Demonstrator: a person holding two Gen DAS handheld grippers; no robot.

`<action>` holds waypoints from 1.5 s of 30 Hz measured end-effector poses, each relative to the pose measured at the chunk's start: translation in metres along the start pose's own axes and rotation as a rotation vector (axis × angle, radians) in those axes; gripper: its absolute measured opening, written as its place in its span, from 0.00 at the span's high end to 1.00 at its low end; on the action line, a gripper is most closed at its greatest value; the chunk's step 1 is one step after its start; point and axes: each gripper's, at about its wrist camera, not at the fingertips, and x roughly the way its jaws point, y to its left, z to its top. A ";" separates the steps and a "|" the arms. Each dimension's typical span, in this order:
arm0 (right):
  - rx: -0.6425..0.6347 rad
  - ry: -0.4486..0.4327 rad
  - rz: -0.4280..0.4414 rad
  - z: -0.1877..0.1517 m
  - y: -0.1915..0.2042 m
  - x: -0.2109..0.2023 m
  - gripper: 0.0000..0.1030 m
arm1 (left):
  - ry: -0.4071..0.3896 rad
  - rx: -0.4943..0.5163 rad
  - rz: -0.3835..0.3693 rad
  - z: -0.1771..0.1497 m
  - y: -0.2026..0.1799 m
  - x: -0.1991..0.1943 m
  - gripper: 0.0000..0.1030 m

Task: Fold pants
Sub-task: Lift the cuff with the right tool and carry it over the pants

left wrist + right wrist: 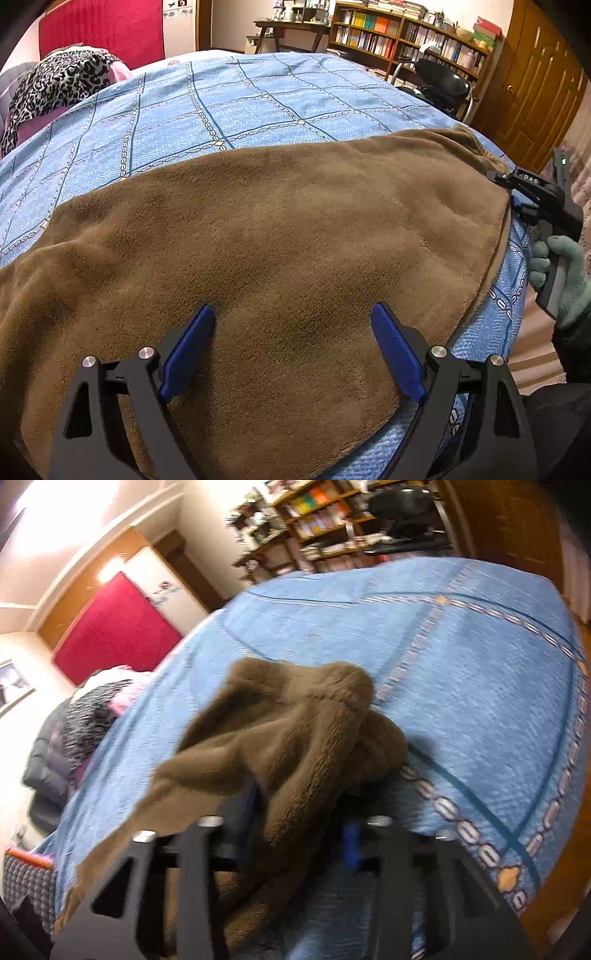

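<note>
From the left wrist, the brown fleece pants (280, 236) lie spread flat and wide across the near part of the blue patterned bedspread (229, 96), filling most of the view. The left gripper (293, 332) hangs over them with its jaws released, the two blue fingers (192, 347) set well apart and the fabric lying between and under them, ungripped; whether the tips touch the pile, I can't tell. At the pants' right edge, the right gripper (517, 201) sits low against the cloth, held by a hand in a green glove (561, 273), and its fingertips are hidden behind the fabric edge there. Beyond the pants, on the far left of the bedspread, sits a leopard-print bundle (55, 85); past the bed's far end stands a bookshelf (402, 37), and a wooden door (535, 85) is off to the right. Over to the right wrist, and it's blurry: the right gripper (295, 834) is clenched on a bunched fold of the pants (288, 731), the fleece rising out from between the narrow jaws and heaped just ahead of them. A sliver of blue finger (352, 843) peeks out right beside the cloth. The bedspread (461, 672) stretches away behind the bunch.
</note>
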 end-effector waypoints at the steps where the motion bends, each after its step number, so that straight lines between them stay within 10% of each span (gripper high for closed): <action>1: -0.013 -0.008 -0.016 -0.002 0.001 0.000 0.49 | 0.000 0.000 0.000 0.000 0.000 0.000 0.16; 6: -0.032 -0.028 -0.049 -0.005 0.009 0.007 0.44 | 0.003 -0.009 -0.003 0.002 0.001 0.001 0.16; 8: -0.032 -0.019 -0.029 -0.003 0.012 0.011 0.66 | 0.005 -0.024 -0.012 0.003 0.003 0.000 0.16; 12: -0.071 -0.028 -0.006 0.005 0.024 -0.001 0.81 | 0.006 -0.060 -0.029 0.009 0.008 -0.005 0.16; 24: -0.368 -0.172 0.203 0.014 0.145 -0.063 0.82 | -0.102 -0.192 -0.095 0.044 0.035 -0.038 0.15; 45: -1.062 0.007 0.326 -0.169 0.307 -0.021 0.81 | -0.160 -0.398 -0.038 -0.001 0.121 -0.068 0.15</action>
